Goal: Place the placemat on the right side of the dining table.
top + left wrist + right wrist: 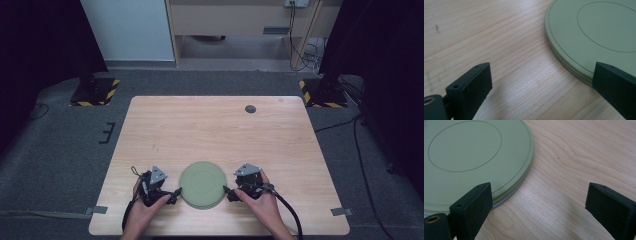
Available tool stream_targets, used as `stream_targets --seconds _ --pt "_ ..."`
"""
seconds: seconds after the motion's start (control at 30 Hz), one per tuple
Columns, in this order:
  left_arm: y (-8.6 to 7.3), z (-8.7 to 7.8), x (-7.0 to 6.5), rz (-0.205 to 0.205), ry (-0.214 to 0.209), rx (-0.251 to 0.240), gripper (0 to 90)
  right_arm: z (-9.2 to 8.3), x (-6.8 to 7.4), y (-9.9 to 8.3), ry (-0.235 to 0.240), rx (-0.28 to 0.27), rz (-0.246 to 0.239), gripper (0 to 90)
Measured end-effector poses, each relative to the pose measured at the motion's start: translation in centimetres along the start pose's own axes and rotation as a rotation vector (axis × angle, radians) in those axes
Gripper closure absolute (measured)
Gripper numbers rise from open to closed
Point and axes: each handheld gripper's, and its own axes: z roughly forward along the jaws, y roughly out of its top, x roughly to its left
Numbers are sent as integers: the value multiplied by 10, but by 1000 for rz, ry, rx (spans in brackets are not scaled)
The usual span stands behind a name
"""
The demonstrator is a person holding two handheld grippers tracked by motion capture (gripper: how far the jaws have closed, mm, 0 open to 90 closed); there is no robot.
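A flat round green plate point(202, 184) lies on the wooden table point(220, 130) near its front edge, looking like a stack of thin discs. My left gripper point(175, 194) sits just left of the plate, open, with one jaw over the plate's rim point(574, 37) and the other over bare wood. My right gripper point(227, 192) sits just right of the plate, open too, one jaw over the plate's edge point(474, 157). Nothing is held between either pair of jaws. A hand holds each gripper from the front edge.
A small dark round disc point(250, 109) is set in the table near its far right side. Two stands with striped bases point(95, 92) point(322, 92) flank the table's far corners on grey carpet. Cables point(367, 165) run along the floor at right.
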Motion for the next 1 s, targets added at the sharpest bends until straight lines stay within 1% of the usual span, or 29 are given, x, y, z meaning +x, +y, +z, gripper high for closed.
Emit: stream_targets --seconds 0.3,0.53,0.67,0.83,0.9,0.97,1.0 --pt "1 1 0 2 7 1 9 1 0 1 -11 -1 1 60" --pt "1 2 0 -4 12 1 6 2 -1 1 -19 -4 6 51" --pt "2 2 0 -5 16 0 6 3 -1 1 -23 -7 17 47" --pt "1 0 0 -4 10 -3 23 2 -1 1 -14 -3 16 70" --pt "1 0 0 -3 6 -3 24 0 0 1 1 0 11 70" --pt "0 0 -1 1 6 0 23 -1 1 1 5 -3 13 71" --pt "0 0 -2 1 10 -1 22 -2 2 1 8 1 5 71"
